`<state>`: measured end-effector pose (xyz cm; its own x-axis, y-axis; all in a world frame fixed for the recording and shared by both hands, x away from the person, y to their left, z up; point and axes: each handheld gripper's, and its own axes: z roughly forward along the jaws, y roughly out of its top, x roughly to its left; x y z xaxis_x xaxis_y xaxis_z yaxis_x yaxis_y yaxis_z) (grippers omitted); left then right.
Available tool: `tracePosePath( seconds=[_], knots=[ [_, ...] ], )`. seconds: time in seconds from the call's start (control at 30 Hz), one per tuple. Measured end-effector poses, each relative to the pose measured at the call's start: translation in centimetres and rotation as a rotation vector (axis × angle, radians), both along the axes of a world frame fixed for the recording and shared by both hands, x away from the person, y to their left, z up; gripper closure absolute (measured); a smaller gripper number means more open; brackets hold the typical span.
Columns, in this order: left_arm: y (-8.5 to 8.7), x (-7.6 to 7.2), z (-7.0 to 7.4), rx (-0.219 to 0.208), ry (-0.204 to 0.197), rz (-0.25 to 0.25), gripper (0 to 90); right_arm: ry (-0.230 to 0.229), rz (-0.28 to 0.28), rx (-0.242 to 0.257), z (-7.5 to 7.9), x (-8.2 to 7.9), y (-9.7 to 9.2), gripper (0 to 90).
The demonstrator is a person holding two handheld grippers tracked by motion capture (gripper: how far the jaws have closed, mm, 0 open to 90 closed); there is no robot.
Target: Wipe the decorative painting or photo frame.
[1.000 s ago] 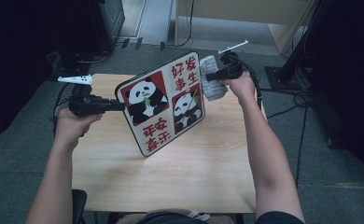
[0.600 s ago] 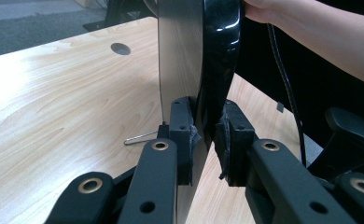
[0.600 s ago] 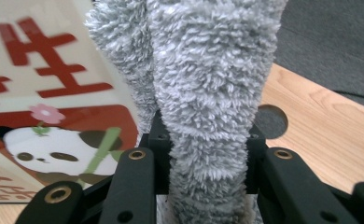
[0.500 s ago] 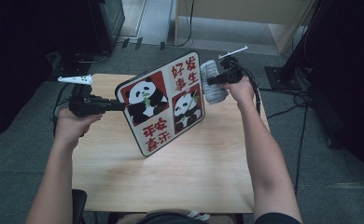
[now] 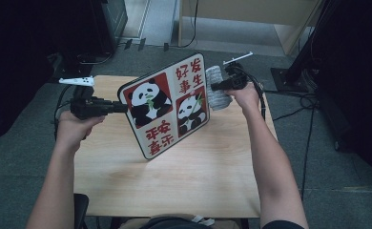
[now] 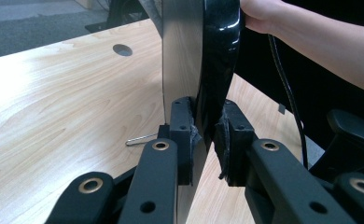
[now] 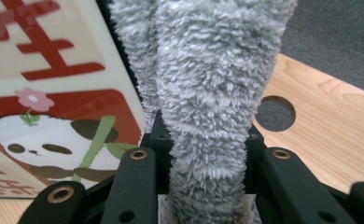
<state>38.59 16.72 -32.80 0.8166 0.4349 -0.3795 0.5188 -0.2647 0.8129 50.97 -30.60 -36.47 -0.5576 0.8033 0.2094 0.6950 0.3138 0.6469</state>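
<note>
A cream board [image 5: 167, 107] printed with two pandas and red characters stands tilted on one edge on the wooden table [image 5: 184, 181]. My left gripper [image 5: 119, 107] is shut on its left edge. In the left gripper view the board's glossy black rim [image 6: 215, 56] sits pinched between the pads, left gripper [image 6: 208, 135]. My right gripper [image 5: 217, 87] is shut on a grey fluffy cloth [image 5: 216, 93] that rests against the board's upper right edge. In the right gripper view the cloth [image 7: 208, 93] rises from between the jaws of the right gripper [image 7: 203, 140], beside the panda board [image 7: 54, 70].
A round cable hole [image 7: 276, 113] is cut in the table near the cloth, and another hole [image 6: 122, 49] lies behind the board. A small metal hex key [image 6: 140, 139] lies on the wood. Cables [image 5: 308, 100] trail on the floor at right. A black chair [image 6: 353, 135] stands nearby.
The right hand with the cloth has shifted slightly along the board's upper right edge. The left hand and the board have stayed put.
</note>
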Motion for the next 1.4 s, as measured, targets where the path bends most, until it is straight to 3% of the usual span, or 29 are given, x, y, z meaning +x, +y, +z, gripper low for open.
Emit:
tracePosePath(
  seconds=[1.07,1.17,1.4],
  knots=[
    [0.0,0.0,-0.1,-0.006,0.003,0.001,78.2,0.048,-0.021,0.010,-3.7,-1.3,-0.2,68.7],
    [0.0,0.0,-0.2,-0.009,0.003,0.002,78.2,0.030,-0.020,0.015,-3.9,-1.4,-0.3,68.6],
    [0.0,0.0,-0.2,-0.009,0.002,0.004,78.3,0.036,-0.036,0.026,-5.2,-2.0,-0.6,68.6]
  ],
)
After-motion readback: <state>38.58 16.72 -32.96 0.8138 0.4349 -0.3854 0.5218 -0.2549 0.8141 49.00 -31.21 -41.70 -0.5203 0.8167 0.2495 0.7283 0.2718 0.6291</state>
